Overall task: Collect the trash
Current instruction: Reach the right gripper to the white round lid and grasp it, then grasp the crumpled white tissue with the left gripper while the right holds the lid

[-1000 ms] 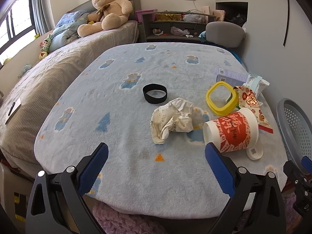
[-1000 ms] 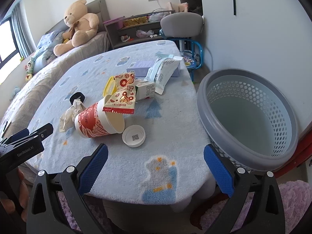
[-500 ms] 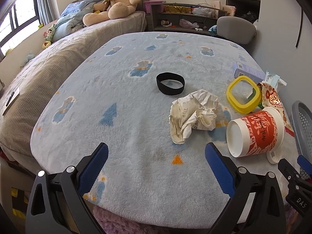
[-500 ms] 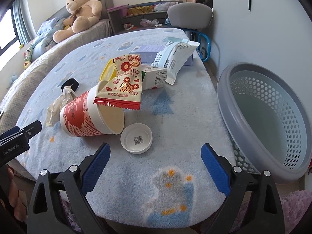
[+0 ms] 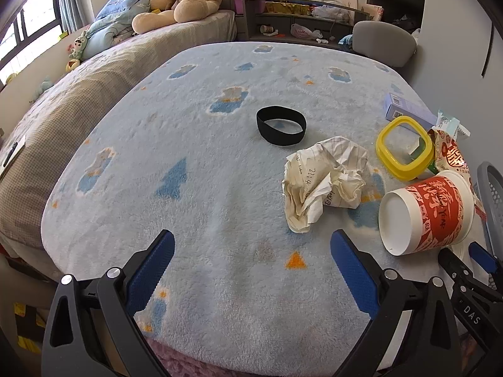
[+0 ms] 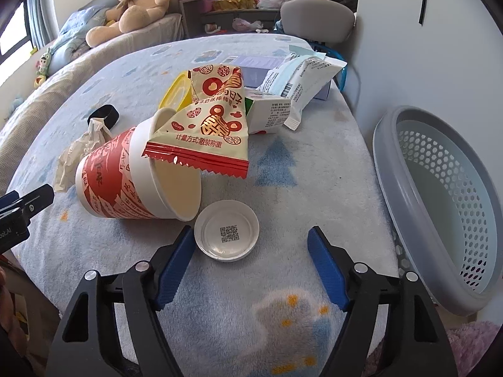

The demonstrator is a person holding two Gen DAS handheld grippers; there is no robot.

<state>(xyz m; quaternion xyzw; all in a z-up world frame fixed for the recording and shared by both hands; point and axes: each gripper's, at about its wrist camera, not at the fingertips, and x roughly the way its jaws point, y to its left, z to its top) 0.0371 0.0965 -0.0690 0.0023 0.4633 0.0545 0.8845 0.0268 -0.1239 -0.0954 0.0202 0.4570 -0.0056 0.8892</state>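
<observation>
The right gripper [image 6: 250,248] had just been narrowing, jaws apart around nothing; the round white plastic lid [image 6: 226,230] lay just beyond, beside the tipped red-and-white paper cup [image 6: 125,179]. The left gripper [image 5: 251,251] gaped short of the crumpled paper [image 5: 323,179].

We see a table draped in a pale blue fleece blanket [image 5: 195,207]; lying on it: black band [image 5: 280,124] at centre, crumpled paper [image 5: 323,182] right of centre, tipped red cup [image 5: 424,213] at right, yellow lid [image 5: 404,147] above it, white cap [image 6: 227,230] lower centre
</observation>
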